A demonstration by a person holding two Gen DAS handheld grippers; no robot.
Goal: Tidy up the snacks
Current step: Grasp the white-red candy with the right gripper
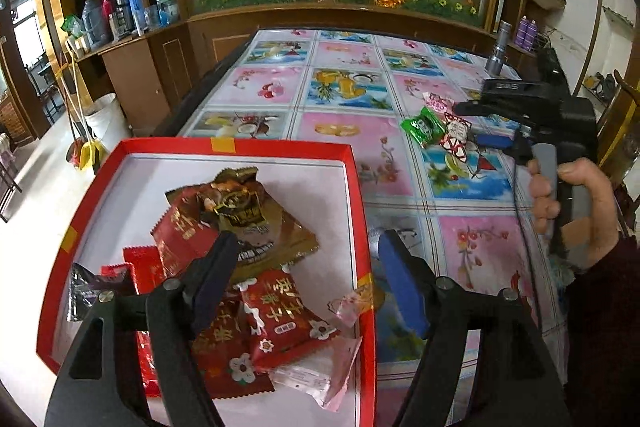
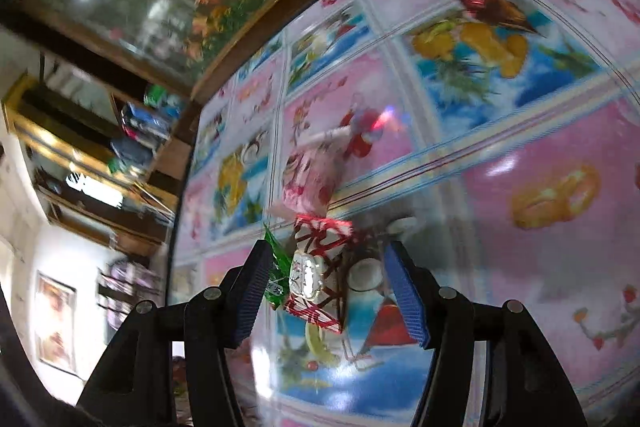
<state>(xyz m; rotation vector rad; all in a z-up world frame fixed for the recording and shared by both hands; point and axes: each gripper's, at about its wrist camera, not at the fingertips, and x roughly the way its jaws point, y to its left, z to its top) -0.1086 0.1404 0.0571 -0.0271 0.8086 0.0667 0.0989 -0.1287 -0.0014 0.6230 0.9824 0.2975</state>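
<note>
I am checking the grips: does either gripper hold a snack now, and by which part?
Neither. The left gripper is open above the red box; the right gripper is open around the red-white packet, pads apart.

The left gripper (image 1: 308, 267) has black arms, round silver screws and blue pads. The right gripper (image 2: 328, 287) looks the same. At the right edge, a hand (image 1: 568, 211) in a dark red sleeve (image 1: 604, 327) grips a grey handle.

Left gripper (image 1: 304, 263) open over red box (image 1: 280, 146) of snack packets (image 1: 276, 323); right gripper (image 1: 472, 141) far right, near green packet (image 1: 424, 126) on table (image 1: 344, 139).
</note>
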